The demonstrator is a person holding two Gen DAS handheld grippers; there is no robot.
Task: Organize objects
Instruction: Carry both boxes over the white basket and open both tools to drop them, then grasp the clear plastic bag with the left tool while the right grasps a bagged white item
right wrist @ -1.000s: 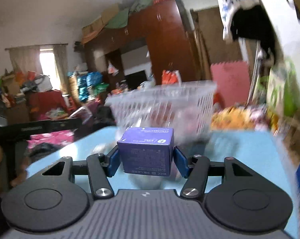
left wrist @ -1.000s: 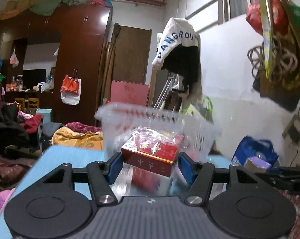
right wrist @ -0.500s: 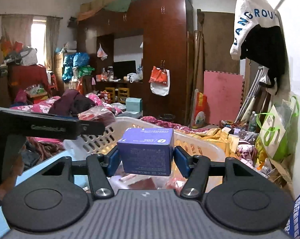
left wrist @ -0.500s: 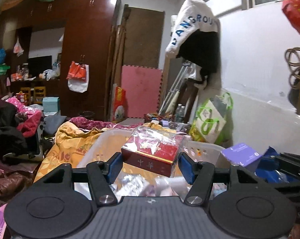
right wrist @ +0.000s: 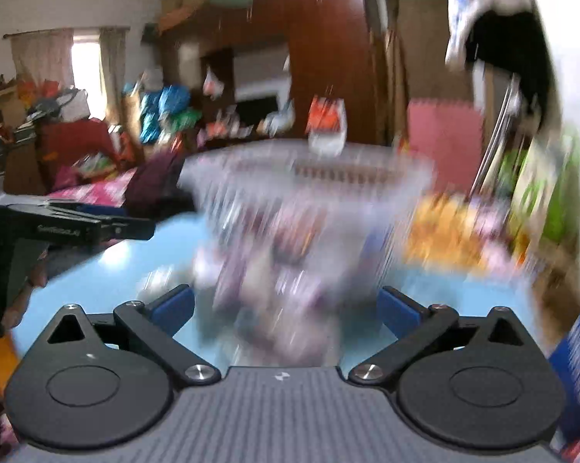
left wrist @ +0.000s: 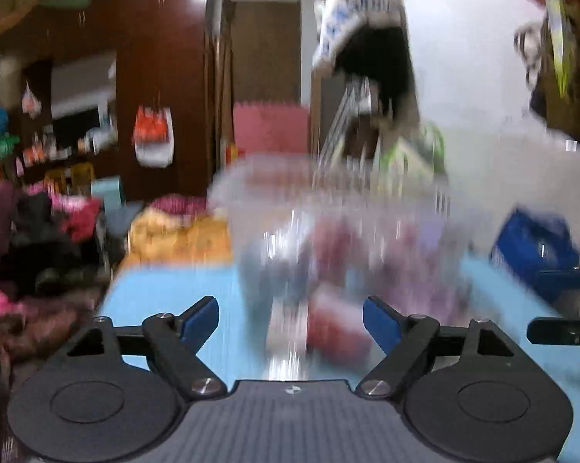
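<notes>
— Listing my left tongs (left wrist: 290, 318) first: jaws apart, they have just been widening, nothing clamped. A blurred red shape (left wrist: 338, 322) shows in the gap between the blue pads (left wrist: 199, 316); I cannot tell whether it is the red box itself or its reflection on the counter (left wrist: 155, 289).

— And the right tongs?

— Right tongs (right wrist: 286, 308): jaws spread wide, they too have just been opening, no pad pressing on anything. Only smeared purple and white shows between them.

— Item: the basket?

— White slatted basket (right wrist: 309, 177), standing on the light blue counter straight ahead of both tongs. Its wall (left wrist: 328, 200) is badly blurred in the left view. Through the slats I make out reddish and purple patches; which object is which I cannot tell.

— Position on the counter?

— Toward the far edge, as far as the blur lets me judge. Bare blue surface lies on the near side, between the basket and my tongs.

— Other entries?

— My left tongs' black arm (right wrist: 78, 225) crosses the left side of the right view. Dark blue bag (left wrist: 533, 247) beside the counter's right edge. Brown wardrobe (left wrist: 162, 77), pink foam mat (left wrist: 270, 127), white and black garment (left wrist: 363, 27) hanging on the wall, all beyond the counter.
</notes>
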